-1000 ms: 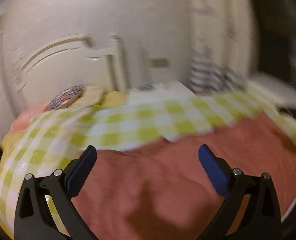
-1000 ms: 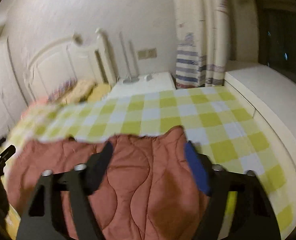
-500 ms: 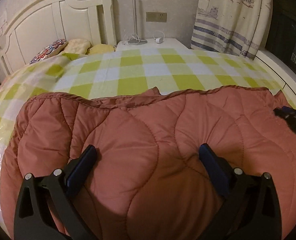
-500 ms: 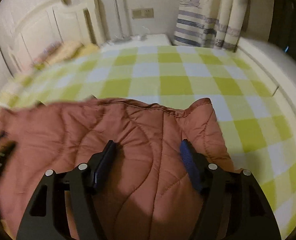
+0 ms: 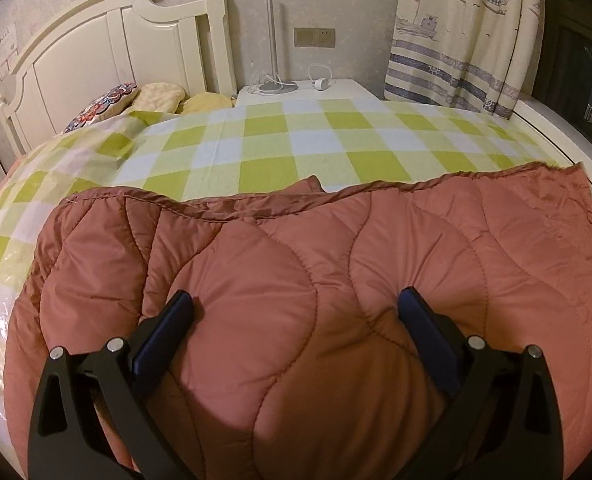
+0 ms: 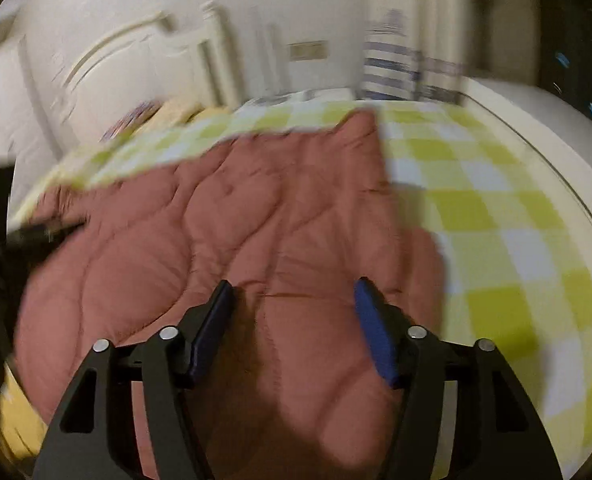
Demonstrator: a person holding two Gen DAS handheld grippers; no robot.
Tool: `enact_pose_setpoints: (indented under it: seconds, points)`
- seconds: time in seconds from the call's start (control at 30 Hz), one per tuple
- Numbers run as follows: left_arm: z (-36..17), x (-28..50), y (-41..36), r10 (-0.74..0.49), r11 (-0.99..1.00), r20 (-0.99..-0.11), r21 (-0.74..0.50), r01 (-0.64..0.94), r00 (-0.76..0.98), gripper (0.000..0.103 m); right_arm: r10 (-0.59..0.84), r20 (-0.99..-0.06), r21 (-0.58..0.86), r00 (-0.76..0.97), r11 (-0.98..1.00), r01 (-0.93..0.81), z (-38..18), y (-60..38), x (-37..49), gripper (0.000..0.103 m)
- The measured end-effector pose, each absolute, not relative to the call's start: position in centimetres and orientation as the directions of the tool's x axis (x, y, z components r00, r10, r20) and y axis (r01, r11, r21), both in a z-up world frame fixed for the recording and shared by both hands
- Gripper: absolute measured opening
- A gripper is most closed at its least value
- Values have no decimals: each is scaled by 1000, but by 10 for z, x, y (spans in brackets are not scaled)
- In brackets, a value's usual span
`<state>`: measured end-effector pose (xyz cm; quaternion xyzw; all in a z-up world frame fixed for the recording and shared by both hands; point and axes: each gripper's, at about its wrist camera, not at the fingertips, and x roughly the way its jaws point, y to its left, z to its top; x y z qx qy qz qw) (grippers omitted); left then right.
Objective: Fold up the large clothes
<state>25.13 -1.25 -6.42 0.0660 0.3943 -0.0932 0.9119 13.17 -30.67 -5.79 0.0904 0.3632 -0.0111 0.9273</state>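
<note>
- Left gripper (image 5: 291, 312) sits low centre in its view, jaws spread wide with the reddish quilted coat (image 5: 336, 280) bulging between them, nothing pinched.
- Right gripper (image 6: 291, 300) has been narrowing, pads not biting yet.
- I'd grab one layer near the hem and lift both sides evenly.
- Coat fills the lower frame on the green-check bed (image 5: 296, 148); headboard (image 5: 107, 60) upper left, curtain (image 5: 464, 32) upper right.

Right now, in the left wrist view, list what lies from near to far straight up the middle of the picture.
Left gripper jaws, set wide around a bulge of the quilted red jacket → checked bedspread → white nightstand → wall socket.
</note>
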Motion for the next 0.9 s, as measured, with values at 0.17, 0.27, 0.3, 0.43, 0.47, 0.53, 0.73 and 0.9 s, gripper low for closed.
enact_pose_setpoints:
  seconds: [0.17,0.27,0.3,0.43,0.47,0.53,0.73,0.9]
  points:
    - [-64,253,-12,-121,974,-734,42,222,668,101,53,-639,175,767,982,78,-54,-310,110,59]
    - [-64,252,-13,-128,974,-734,34,225,667,101,54,-701,147,711,987,70,-77,-309,116,60]
    - [-64,252,-13,-129,974,-733,34,225,668,101,39,-708,140,706,986,87,-73,-310,114,60]
    - [-64,253,-12,-128,974,-737,34,226,664,101,-73,-634,49,770,990,134,-18,-287,120,63]
    - [-64,253,-12,-129,974,-735,33,226,665,101,-59,-612,44,788,993,109,-7,-279,122,65]
    - [-64,253,-12,-129,974,-736,33,226,665,101,-16,-587,26,809,999,39,9,-249,143,76]
    - [-63,253,-13,-135,974,-735,26,226,665,101,14,-701,-51,713,996,-70,-21,-186,233,82]
    - [-62,256,-15,-149,974,-753,1,229,641,101,38,-814,25,580,999,-30,-77,-194,270,92]
